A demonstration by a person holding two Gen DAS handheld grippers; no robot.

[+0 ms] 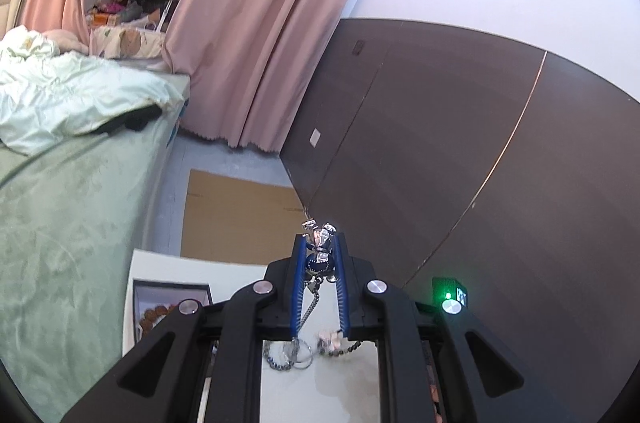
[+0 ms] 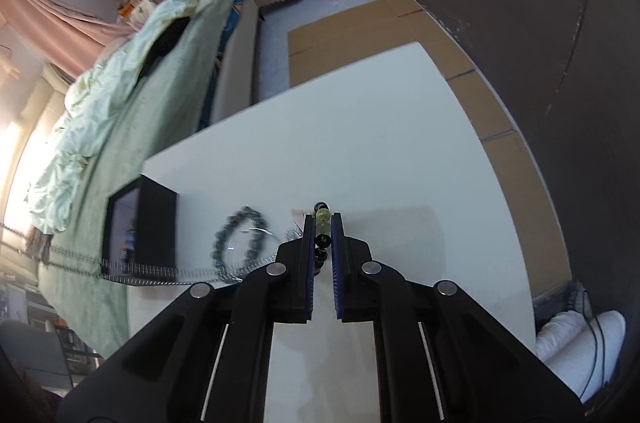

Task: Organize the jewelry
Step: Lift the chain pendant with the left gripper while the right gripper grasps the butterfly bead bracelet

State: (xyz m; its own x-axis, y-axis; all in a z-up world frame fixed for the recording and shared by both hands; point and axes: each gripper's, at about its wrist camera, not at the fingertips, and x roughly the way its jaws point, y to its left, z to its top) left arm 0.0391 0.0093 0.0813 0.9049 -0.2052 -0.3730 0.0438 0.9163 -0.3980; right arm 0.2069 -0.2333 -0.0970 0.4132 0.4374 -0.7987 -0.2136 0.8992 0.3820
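My left gripper [image 1: 319,238] is shut on a silver and blue charm necklace [image 1: 320,247], lifted above the white table [image 1: 344,383]; its chain [image 1: 308,307] hangs down towards loose rings and bracelets [image 1: 294,355]. My right gripper [image 2: 322,219] is shut on a bead bracelet with yellow and black beads [image 2: 322,223], just above the table [image 2: 380,143]. A dark bead bracelet [image 2: 236,239] and a clear ring lie to its left. A silver chain [image 2: 120,273] stretches left past the black jewelry box [image 2: 156,223].
The black jewelry box [image 1: 160,299] holds brown beads at the table's left. A green-covered bed [image 1: 60,203] stands left of the table. Cardboard [image 1: 236,215] lies on the floor beyond. A dark wall panel [image 1: 480,143] is to the right. Pink curtains hang behind.
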